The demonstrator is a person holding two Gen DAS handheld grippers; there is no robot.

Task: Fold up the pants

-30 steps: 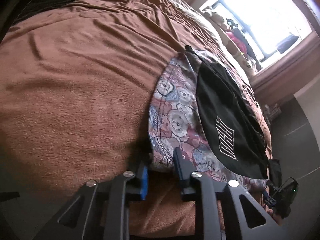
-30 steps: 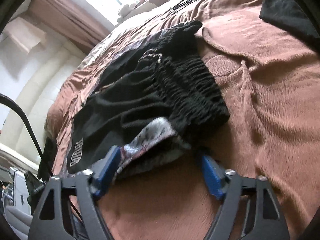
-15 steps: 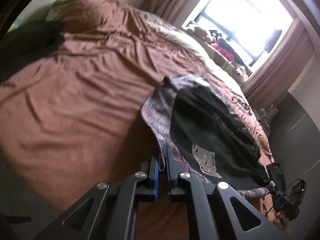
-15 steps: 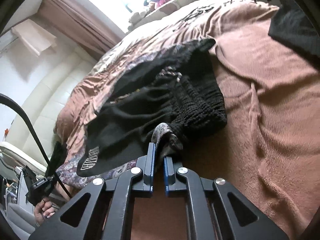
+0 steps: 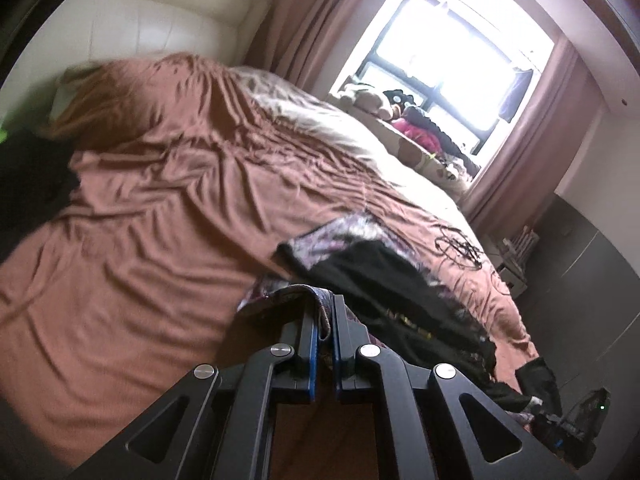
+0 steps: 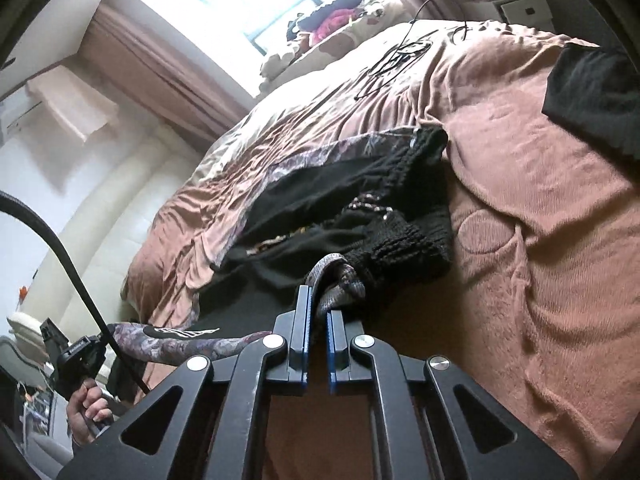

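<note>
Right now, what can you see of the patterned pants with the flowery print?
The patterned pants are soft, thin cloth, printed in grey, purple and pink. They lie spread on the brown bedspread, with a black garment on top. The left gripper and right gripper each pinch an edge, raising it off the bed.

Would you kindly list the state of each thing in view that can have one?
Left gripper: shut on the patterned pants' edge.
Right gripper: shut on the patterned pants.
Patterned pants: pinched at two edges, partly raised off the bed.
Black pants: lying crumpled on the patterned pants.
Brown blanket: spread, wrinkled.
Curtains: drawn open.
</note>
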